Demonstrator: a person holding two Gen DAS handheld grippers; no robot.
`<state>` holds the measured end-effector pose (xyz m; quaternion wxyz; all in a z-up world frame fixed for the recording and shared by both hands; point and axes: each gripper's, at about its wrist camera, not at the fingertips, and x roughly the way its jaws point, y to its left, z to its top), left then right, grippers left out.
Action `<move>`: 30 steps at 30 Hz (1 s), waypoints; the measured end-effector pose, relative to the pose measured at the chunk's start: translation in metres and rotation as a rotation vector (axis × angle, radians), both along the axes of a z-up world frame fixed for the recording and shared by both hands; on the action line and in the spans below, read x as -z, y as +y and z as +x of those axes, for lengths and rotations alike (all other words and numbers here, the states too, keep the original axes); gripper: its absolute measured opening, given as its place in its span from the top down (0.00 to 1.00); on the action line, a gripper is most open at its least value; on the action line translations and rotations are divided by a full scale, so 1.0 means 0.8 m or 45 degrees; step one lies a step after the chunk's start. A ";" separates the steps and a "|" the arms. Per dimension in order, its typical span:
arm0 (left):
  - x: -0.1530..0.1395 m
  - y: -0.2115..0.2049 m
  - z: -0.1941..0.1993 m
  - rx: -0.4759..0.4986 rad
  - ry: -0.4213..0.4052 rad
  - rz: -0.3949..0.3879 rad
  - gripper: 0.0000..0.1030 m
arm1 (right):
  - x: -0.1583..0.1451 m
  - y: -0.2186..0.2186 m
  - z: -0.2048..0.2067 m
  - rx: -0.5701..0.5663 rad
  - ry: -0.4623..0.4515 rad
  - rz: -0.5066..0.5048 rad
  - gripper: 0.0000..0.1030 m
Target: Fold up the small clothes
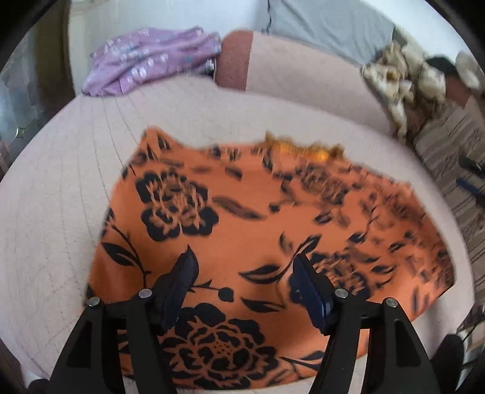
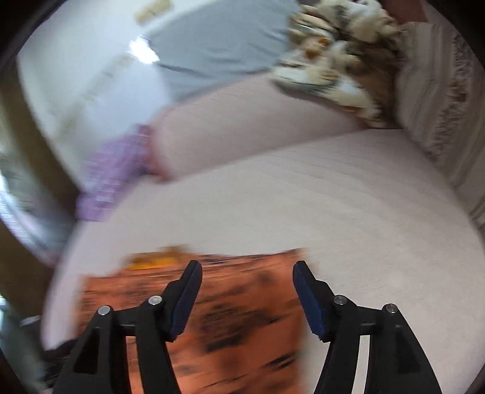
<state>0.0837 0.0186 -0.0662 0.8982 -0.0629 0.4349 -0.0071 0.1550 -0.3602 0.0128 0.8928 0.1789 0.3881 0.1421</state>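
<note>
On the pale pink quilted cushion [image 1: 60, 188], toward its near edge: one orange garment [image 1: 242, 218] with a black flower-and-leaf print, lying spread and mostly flat. Its far edge is uneven, with a bright yellow-orange patch [image 1: 303, 151] showing there; much of its right part is blurred.

Left gripper [image 1: 242, 263]: black frame, dark blue pads, fingers set wide apart, holding nothing. It hangs over the near middle of the orange garment; whether the fingertips touch the cloth cannot be told.

Right gripper [image 2: 244, 269]: same build, fingers likewise spread wide, nothing between them. In the right wrist view the orange garment [image 2: 230, 318] lies under and ahead of the left finger, while the right finger stands over bare cushion [image 2: 333, 197] just beside the garment's right edge. This view is heavily smeared, so the print is unreadable.

At the cushion's far left corner: a crumpled lilac cloth [image 1: 148, 57] with pale flower print, lying against a pink bolster [image 1: 303, 75] that runs along the far edge.

Behind the bolster: a grey fabric panel [image 1: 327, 24].

At the far right corner: a heap of tan, cream and brown patterned fabric [image 1: 403, 78].
</note>
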 end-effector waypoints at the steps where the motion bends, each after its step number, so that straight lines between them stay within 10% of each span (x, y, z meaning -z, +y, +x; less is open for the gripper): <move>1: -0.009 -0.001 -0.007 0.009 -0.046 -0.004 0.33 | -0.003 0.009 -0.012 -0.057 -0.005 0.099 0.26; 4: 0.006 -0.006 -0.008 0.038 0.033 0.064 0.33 | 0.038 0.029 -0.050 -0.183 0.090 0.454 0.23; 6: 0.045 -0.001 0.000 0.052 0.162 0.103 0.31 | 0.115 0.028 -0.060 -0.084 0.301 0.429 0.26; 8: 0.032 -0.007 -0.010 0.088 0.106 0.184 0.31 | 0.166 0.006 -0.063 0.021 0.392 0.445 0.53; 11: -0.003 0.005 -0.031 0.073 -0.005 0.036 0.31 | 0.127 -0.015 -0.081 0.070 0.291 0.527 0.25; 16: 0.041 0.018 -0.039 0.073 0.153 0.079 0.30 | 0.113 -0.016 -0.098 -0.039 0.237 0.616 0.22; 19: 0.024 0.008 -0.052 0.095 0.089 0.164 0.29 | 0.169 -0.041 -0.119 0.047 0.341 0.583 0.53; 22: -0.003 0.014 -0.062 0.082 -0.019 0.078 0.29 | 0.137 -0.049 -0.135 0.091 0.275 0.585 0.24; 26: 0.021 0.012 -0.057 0.077 0.062 0.057 0.27 | 0.100 -0.022 -0.142 -0.091 0.161 0.596 0.21; 30: 0.025 0.002 -0.063 0.102 0.089 0.142 0.26 | 0.159 -0.029 -0.144 0.048 0.384 0.516 0.26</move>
